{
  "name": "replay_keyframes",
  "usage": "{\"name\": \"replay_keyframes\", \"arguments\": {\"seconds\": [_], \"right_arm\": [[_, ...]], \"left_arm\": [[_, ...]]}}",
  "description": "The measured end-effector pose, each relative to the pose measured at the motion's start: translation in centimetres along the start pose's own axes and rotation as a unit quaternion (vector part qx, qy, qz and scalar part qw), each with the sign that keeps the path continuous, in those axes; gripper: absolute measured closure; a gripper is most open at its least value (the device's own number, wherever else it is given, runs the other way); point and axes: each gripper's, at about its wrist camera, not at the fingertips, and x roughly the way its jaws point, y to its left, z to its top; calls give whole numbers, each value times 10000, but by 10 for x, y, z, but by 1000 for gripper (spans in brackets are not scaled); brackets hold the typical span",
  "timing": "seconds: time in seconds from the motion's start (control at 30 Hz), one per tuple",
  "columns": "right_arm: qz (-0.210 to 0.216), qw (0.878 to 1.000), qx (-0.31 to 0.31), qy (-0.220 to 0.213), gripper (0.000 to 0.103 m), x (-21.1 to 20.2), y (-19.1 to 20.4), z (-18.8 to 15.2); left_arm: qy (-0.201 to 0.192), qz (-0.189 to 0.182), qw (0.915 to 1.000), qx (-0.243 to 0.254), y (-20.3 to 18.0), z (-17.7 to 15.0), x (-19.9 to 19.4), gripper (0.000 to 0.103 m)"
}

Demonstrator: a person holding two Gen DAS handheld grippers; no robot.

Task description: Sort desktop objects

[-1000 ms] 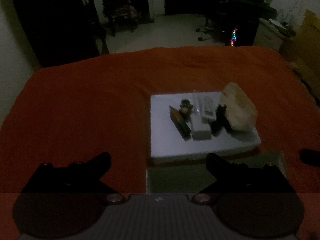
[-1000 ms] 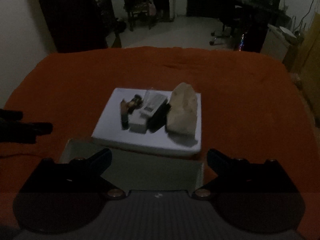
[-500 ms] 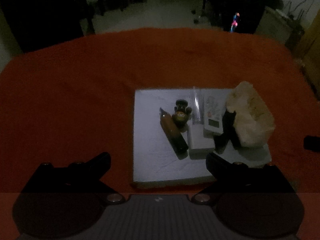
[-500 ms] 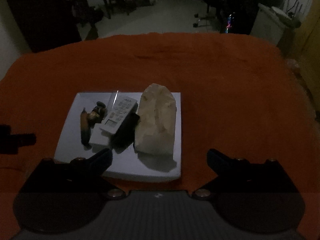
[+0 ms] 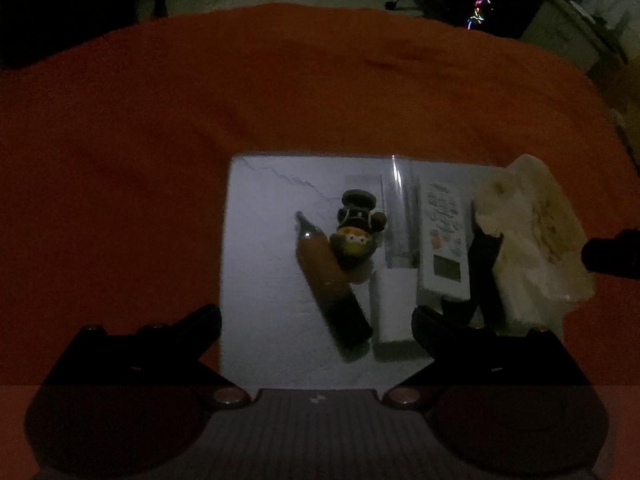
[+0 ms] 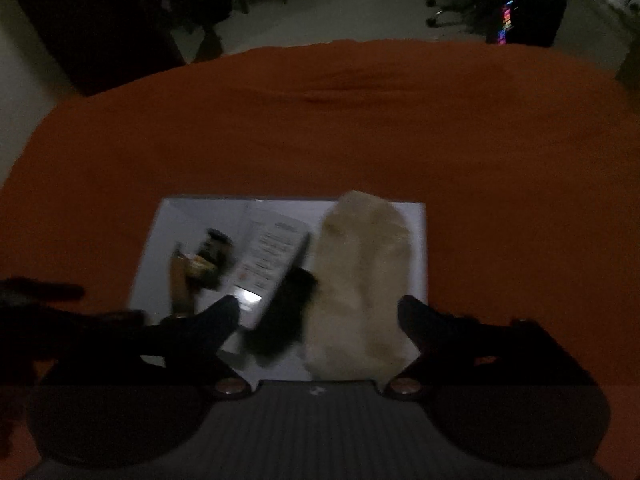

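At the bottom of the left wrist view, the left gripper (image 5: 316, 320) is seen with its two dark fingers spread wide apart and nothing held between them. Just beyond the tips, a white board (image 5: 264, 280) is laid on an orange cloth (image 5: 160, 140). Nearest on the board, in the lower centre of the frame, an orange-and-black pen (image 5: 330, 284) is laid at a slant, with a white box (image 5: 394, 312) beside it on the right. A small figurine (image 5: 356, 232) is lying against the pen's far end. Further right, a white remote (image 5: 444, 240) is set lengthwise, then a black object (image 5: 486, 264), whose kind cannot be told, and at the right edge a crumpled cream-coloured bag (image 5: 536, 236). A clear sleeve (image 5: 398, 208) is seen between figurine and remote.

In the right wrist view, which is blurred, the right gripper (image 6: 320, 312) is likewise held with fingers apart and empty, low over the near edge of the board (image 6: 418, 248). The bag (image 6: 360, 280) fills the space between the tips, with the black object (image 6: 284, 312) and the remote (image 6: 272, 256) to its left. The other gripper's dark shape is visible at the left edge. Beyond the cloth (image 6: 320, 120), at the top of the frame, a dim room floor is seen.
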Motion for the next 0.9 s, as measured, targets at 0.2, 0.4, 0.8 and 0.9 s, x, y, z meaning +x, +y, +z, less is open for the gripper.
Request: {"name": "replay_keyframes", "arguments": {"seconds": [0.2, 0.4, 0.8, 0.9], "right_arm": [[359, 9971, 636, 230, 39, 34, -3, -6], [552, 9901, 1238, 377, 61, 67, -8, -14], [136, 9827, 1838, 170, 61, 92, -15, -10], [127, 9832, 1818, 132, 61, 94, -13, -11]], "left_arm": [[-94, -130, 9988, -472, 12, -2, 24, 2], [-45, -359, 9951, -915, 25, -5, 41, 11], [39, -404, 9959, -810, 22, 1, 60, 43], [16, -420, 9965, -720, 18, 1, 61, 47]]}}
